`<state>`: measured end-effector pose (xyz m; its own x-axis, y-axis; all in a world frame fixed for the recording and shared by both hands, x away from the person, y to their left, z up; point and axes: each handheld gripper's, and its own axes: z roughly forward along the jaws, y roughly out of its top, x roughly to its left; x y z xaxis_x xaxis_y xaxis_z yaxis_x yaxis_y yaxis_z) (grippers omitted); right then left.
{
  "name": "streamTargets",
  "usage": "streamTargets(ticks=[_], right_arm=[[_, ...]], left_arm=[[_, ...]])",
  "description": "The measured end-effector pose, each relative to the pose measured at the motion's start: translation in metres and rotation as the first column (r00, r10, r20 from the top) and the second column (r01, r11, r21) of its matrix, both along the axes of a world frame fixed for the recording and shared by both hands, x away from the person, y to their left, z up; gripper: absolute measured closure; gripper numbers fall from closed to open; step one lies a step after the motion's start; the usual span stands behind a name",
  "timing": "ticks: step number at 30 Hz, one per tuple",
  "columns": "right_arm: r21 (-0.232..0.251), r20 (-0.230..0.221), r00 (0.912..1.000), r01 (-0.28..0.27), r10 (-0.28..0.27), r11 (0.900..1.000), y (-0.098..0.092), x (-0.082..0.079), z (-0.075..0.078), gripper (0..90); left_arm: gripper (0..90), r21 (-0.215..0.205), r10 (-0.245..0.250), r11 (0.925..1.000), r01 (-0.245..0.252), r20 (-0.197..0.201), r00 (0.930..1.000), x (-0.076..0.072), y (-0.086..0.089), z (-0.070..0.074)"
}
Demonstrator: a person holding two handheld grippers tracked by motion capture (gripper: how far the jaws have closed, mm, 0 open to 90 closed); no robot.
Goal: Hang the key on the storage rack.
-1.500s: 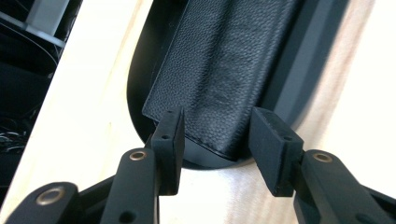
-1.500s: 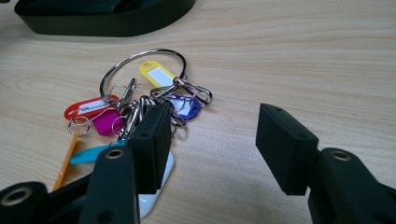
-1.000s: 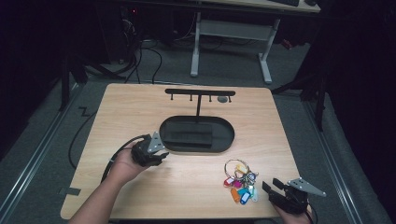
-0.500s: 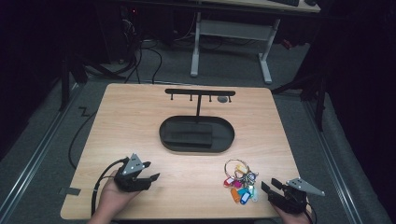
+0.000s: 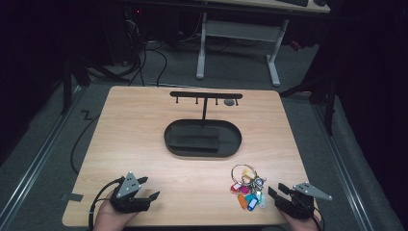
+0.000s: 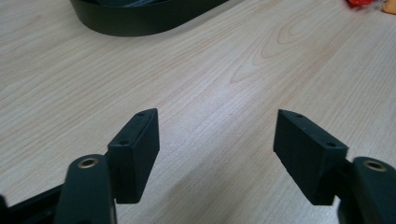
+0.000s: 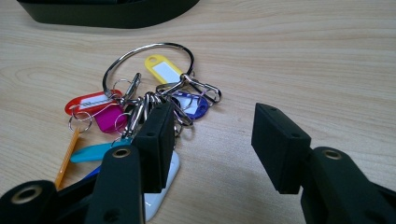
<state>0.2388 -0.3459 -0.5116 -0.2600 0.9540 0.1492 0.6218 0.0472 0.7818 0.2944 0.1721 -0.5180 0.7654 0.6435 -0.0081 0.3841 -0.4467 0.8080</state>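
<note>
- Keys [image 5: 248, 188] lie on the table [image 5: 144, 125] near its front edge, at about 5 o'clock from the black tray [image 5: 202, 138], well apart from it.
- In the high view the right gripper [image 5: 281, 194] sits just beside the bunch, which lies at about 9 to 10 o'clock from its tips.
- In the right gripper view the keys [image 7: 140, 107] lie ahead at 11 o'clock; the left jaw stands over the white tag [image 7: 161, 196], while the right jaw has bare wood in front of it. Whether that jaw touches the tag cannot be told.
- Both jaws of the right gripper stand well apart, with nothing between them.
- The big ring [image 7: 144, 60] lies flat at the far side of the bunch, toward the tray; the coloured tags [image 7: 93, 103] fan out toward the gripper, so the bunch's long axis runs roughly away from the jaws.
- The left gripper [image 5: 144, 192] rests at the front left of the table, its jaws wide apart over bare wood [image 6: 210, 93], well away from the keys.
- Judgement: the right hand is far nearer, so the pick falls to it; the gripper likely needs a small shift toward 10 o'clock to bring the ring or clips between the jaws.
- The hook rack [image 5: 206, 96] stands at 12 o'clock from the tray.
</note>
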Motion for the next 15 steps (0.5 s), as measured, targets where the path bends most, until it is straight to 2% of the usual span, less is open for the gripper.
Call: streamTargets(ticks=[5, 7, 9, 10, 12, 15], right_arm=[[-0.036, -0.016, 0.9999, 0.001, -0.002, 0.999, 0.004, 0.003, -0.002, 50.0], [-0.038, -0.025, 0.9996, 0.011, -0.012, 0.999, 0.006, 0.007, -0.002, 49.7], [-0.038, -0.026, 0.9996, 0.012, -0.013, 0.999, 0.007, 0.009, -0.001, 49.4], [-0.048, -0.025, 0.9996, 0.015, -0.016, 0.999, 0.01, 0.013, 0.001, 47.9], [-0.053, -0.032, 0.9992, 0.021, -0.023, 0.998, 0.012, 0.015, 0.003, 47.2], [-0.1, -0.043, 0.9989, 0.011, -0.015, 0.995, 0.02, 0.022, 0.01, 46.0]], left_arm=[[31.6, -0.012, 0.003, 0.9999, -0.003, -0.009, 1.0, 0.002, 0.002, -0.002], [31.5, -0.038, -0.004, 0.9993, 0.004, -0.015, 0.9999, 0.002, 0.004, -0.002], [31.5, -0.037, -0.009, 0.9993, 0.009, -0.008, 0.9999, 0.002, 0.005, -0.003], [31.5, -0.02, -0.008, 0.9998, 0.008, -0.003, 1.0, 0.002, 0.007, -0.003], [31.6, -0.023, -0.004, 0.9997, 0.004, 0.002, 1.0, 0.002, 0.009, -0.003], [31.5, -0.034, 0.004, 0.9994, -0.004, 0.0, 1.0, 0.003, 0.015, -0.003]])
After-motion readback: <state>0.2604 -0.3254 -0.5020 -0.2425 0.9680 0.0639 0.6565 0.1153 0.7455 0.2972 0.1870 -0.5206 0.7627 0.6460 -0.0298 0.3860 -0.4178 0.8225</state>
